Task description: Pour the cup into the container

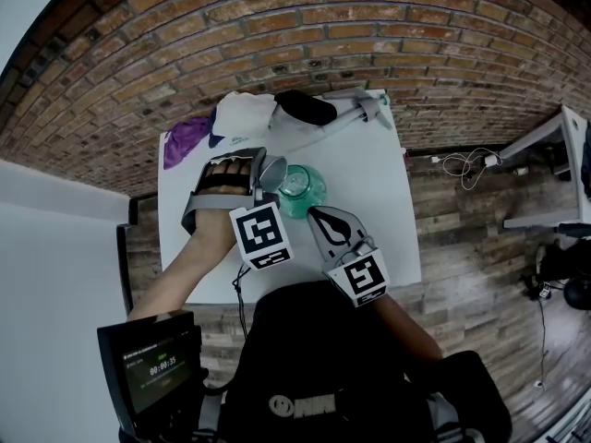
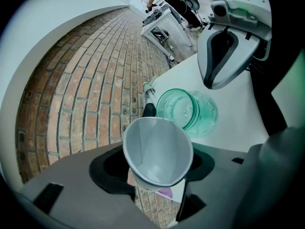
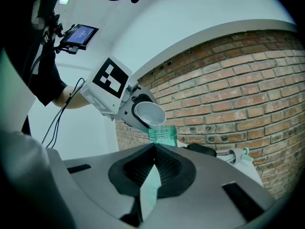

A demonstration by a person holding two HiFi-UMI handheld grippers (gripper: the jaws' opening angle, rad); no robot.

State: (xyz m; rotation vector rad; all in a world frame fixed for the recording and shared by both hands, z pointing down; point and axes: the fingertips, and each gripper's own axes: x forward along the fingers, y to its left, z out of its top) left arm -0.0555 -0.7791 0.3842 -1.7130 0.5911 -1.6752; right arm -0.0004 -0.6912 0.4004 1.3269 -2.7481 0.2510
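Gripping the white cup [image 2: 157, 151], my left claw [image 2: 158, 182] angles downward, tipping the cup's mouth over the green container [image 2: 188, 109] just ahead on the counter [image 1: 369, 155]. My right claw [image 3: 151, 175], jaws pressed together and empty, points nearly level at the container.

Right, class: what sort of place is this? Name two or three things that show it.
Probably an indoor workshop or recording room rather than a kitchen: a bare brick wall, a plain white table on a plank floor, and a small screen showing a timer.
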